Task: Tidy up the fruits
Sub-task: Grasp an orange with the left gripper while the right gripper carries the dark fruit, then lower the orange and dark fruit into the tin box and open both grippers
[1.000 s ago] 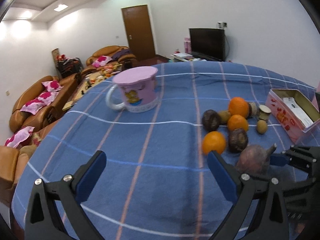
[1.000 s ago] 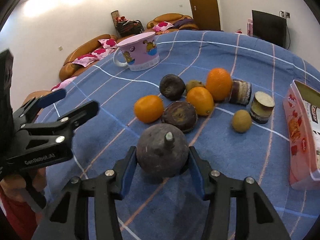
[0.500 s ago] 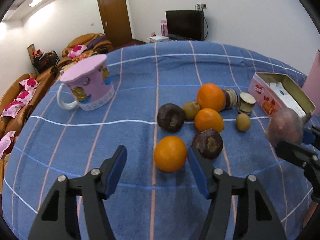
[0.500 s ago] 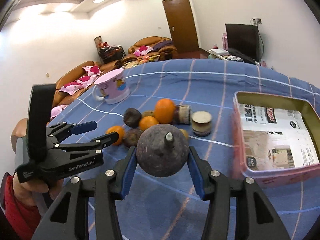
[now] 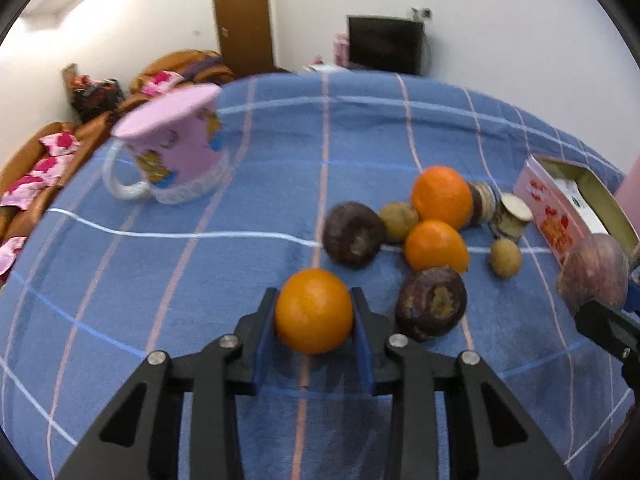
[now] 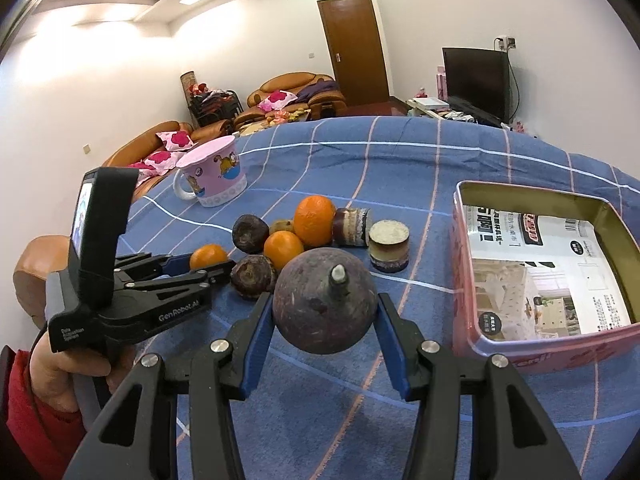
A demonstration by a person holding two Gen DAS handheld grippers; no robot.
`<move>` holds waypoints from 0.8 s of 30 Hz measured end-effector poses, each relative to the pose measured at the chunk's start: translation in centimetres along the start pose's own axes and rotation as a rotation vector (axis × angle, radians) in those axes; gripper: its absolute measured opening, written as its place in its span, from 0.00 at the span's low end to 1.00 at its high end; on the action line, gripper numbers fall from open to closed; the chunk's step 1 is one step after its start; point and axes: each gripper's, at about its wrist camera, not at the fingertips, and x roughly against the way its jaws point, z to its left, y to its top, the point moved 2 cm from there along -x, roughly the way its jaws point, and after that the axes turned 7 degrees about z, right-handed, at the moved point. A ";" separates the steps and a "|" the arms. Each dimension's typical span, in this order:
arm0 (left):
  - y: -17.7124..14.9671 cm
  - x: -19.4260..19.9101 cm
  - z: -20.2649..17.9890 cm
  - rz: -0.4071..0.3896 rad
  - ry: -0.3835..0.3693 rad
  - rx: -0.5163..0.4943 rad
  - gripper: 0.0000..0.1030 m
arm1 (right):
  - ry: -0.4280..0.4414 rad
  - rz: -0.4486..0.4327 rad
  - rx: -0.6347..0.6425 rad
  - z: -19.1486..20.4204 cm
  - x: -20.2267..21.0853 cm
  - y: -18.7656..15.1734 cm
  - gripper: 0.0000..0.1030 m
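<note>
My left gripper (image 5: 314, 316) is shut on an orange (image 5: 314, 310) at the near edge of the fruit pile on the blue checked tablecloth; it also shows in the right wrist view (image 6: 208, 258). My right gripper (image 6: 325, 316) is shut on a dark purple mangosteen (image 6: 325, 306) with its stem up, held above the cloth left of the pink tin box (image 6: 540, 344). That mangosteen shows at the right edge of the left wrist view (image 5: 594, 278). The pile holds two more oranges (image 5: 442, 196), two dark mangosteens (image 5: 431, 308) and small brown fruits (image 5: 506, 258).
A pink cartoon mug (image 5: 176, 156) stands at the far left of the table. Two short round jars (image 6: 389, 246) sit beside the pile. The open tin (image 5: 576, 208) lies at the right with printed paper inside. Sofas, a door and a TV are behind.
My left gripper has moved forward and closed on the near orange. My right gripper has lifted the mangosteen and carried it right, beside the tin.
</note>
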 end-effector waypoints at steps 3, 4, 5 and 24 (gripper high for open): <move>-0.2 1.9 0.0 -0.071 0.012 0.016 0.35 | -0.009 -0.037 -0.010 -0.4 1.0 0.3 0.50; -0.2 2.7 -0.3 -0.099 0.011 0.014 0.35 | -0.015 -0.054 -0.015 -0.7 1.6 0.4 0.50; -0.2 3.3 -0.6 -0.121 0.015 0.009 0.35 | -0.024 -0.069 -0.020 -1.1 2.0 0.5 0.50; 2.8 6.3 -17.3 -0.254 -0.197 -0.161 0.35 | -0.346 -0.163 -0.222 -16.1 7.2 -0.1 0.50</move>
